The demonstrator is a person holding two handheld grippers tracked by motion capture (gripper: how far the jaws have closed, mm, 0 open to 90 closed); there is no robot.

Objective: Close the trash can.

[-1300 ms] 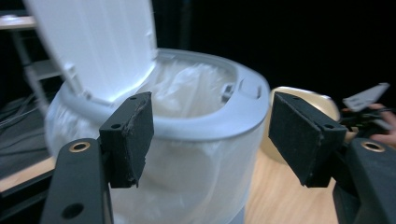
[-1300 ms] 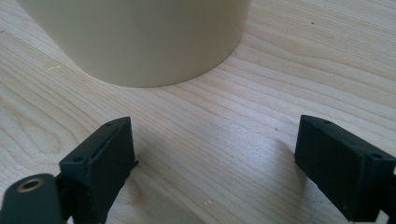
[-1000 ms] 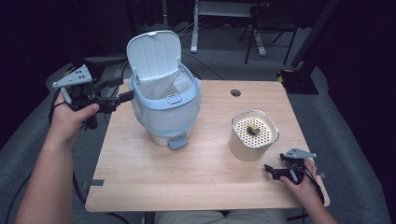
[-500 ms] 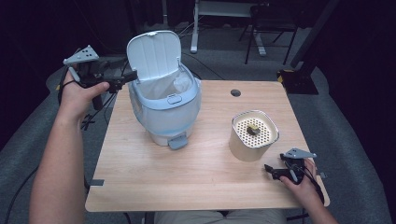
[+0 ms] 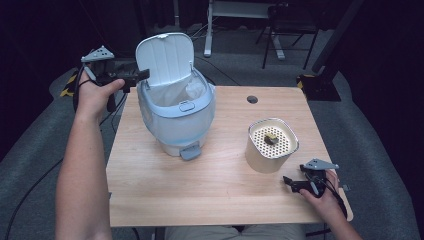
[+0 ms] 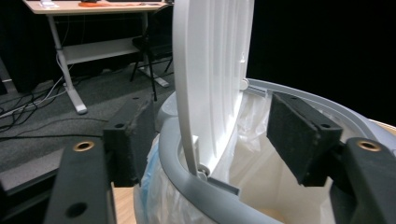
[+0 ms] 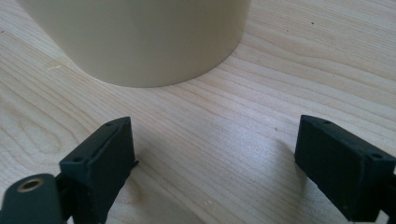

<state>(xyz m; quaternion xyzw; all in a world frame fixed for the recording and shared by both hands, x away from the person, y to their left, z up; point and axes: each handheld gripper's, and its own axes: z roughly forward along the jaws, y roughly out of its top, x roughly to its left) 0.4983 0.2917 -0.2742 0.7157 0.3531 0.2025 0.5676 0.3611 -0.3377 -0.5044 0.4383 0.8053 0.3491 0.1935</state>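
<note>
Left gripper (image 6: 205,154) jaws are straddling the upright lid (image 6: 210,79) of the bin (image 5: 176,117), pads clear of it on both sides, gap just narrowing, so open, nothing pinched yet. Probable step is closing the lid: best to be pushing it forward over the hinge with one pad, not squeezing, keeping pads off the liner bag (image 6: 247,140) bunched at the rim. Bin is sitting at the worktop (image 5: 210,200) back-left. Right gripper (image 7: 215,177) is resting low near the front-right edge, jaws open and empty, just beside the cream canister (image 5: 271,145); fine staying parked there.
</note>
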